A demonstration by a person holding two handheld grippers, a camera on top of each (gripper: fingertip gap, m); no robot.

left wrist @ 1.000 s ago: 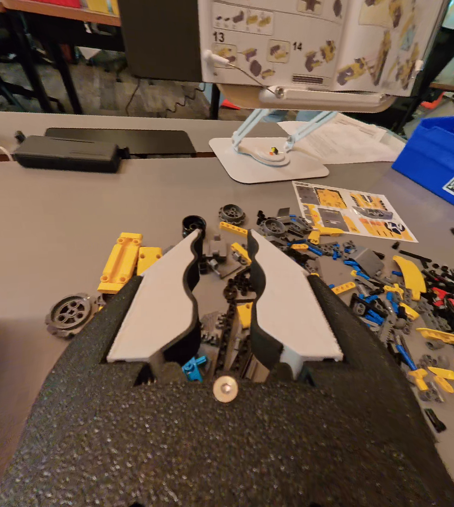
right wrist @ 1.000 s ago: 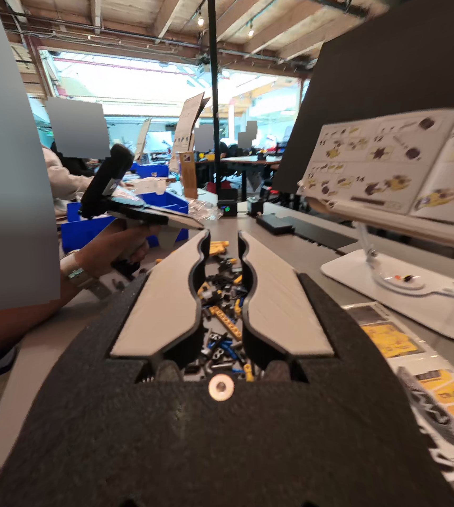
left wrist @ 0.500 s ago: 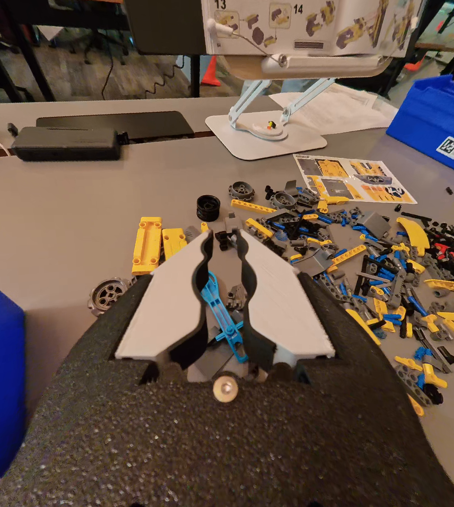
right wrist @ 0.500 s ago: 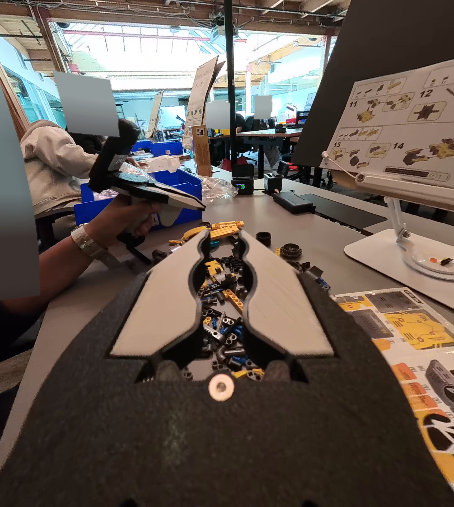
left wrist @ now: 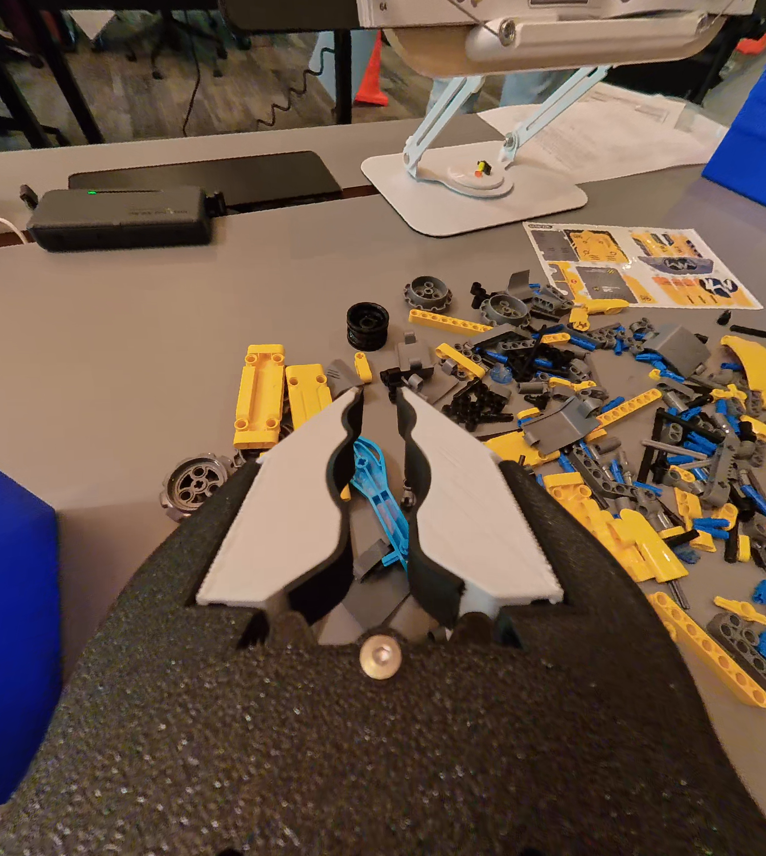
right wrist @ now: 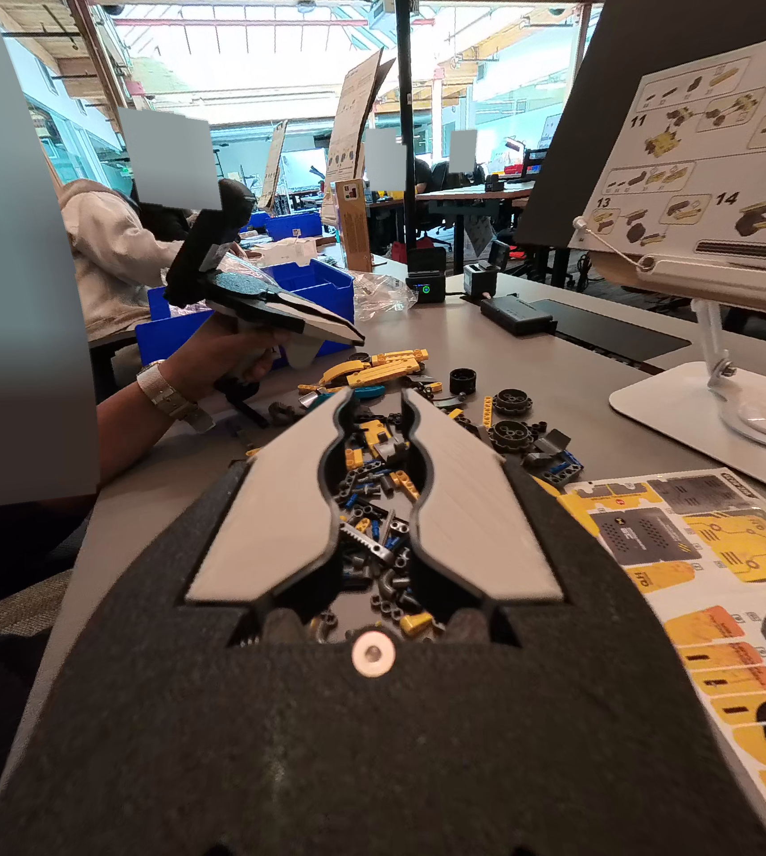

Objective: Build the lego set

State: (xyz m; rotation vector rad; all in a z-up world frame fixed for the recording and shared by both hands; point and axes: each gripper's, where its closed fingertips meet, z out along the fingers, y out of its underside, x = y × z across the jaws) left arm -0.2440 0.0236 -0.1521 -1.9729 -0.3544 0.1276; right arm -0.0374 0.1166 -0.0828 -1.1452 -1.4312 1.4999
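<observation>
The left gripper (left wrist: 378,400), fingers slightly parted and empty, hangs over a long light-blue plastic piece (left wrist: 381,498) lying between them on the grey tabletop (left wrist: 140,324). The right gripper (right wrist: 376,400), fingers likewise released, hovers above scattered small yellow, grey and black building pieces (right wrist: 371,491).

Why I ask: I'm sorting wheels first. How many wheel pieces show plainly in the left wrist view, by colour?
Grey wheel hubs: 3
Black wheel rim: 1
Total: 4

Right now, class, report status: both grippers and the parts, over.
Left gripper open, above blue piece. Right gripper open over loose parts pile. Neither visibly grips anything.
</observation>
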